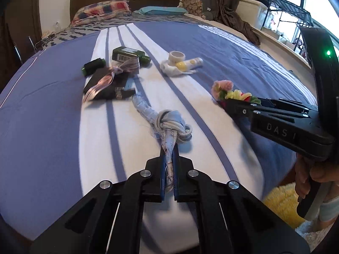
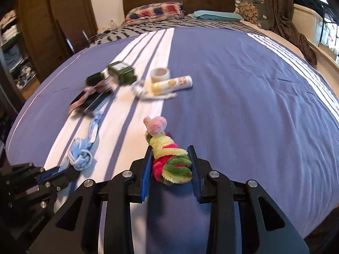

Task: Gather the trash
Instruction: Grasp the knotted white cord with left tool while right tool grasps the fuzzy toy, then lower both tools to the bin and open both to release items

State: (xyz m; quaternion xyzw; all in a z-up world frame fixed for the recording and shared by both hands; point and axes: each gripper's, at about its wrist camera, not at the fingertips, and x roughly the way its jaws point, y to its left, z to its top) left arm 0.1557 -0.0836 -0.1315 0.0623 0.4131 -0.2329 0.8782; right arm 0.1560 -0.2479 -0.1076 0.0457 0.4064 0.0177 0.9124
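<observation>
My left gripper pinches the knotted blue rope's tail, my right gripper clamps the fuzzy twisted toy, while the motion-blurred clutter at ten o'clock stays unreadable.

Raised letters "DAS" plus 1 further stroke, cut off, read along the side of the right gripper body in the left wrist view.

Green bottle on the bed: a white barcode label faces the camera, its digits too small to read. In the right wrist view the same bottle's label is blurred.

White and yellow tube: yellow round printed marks, lettering unreadable.

Nothing else legible in either view.
</observation>
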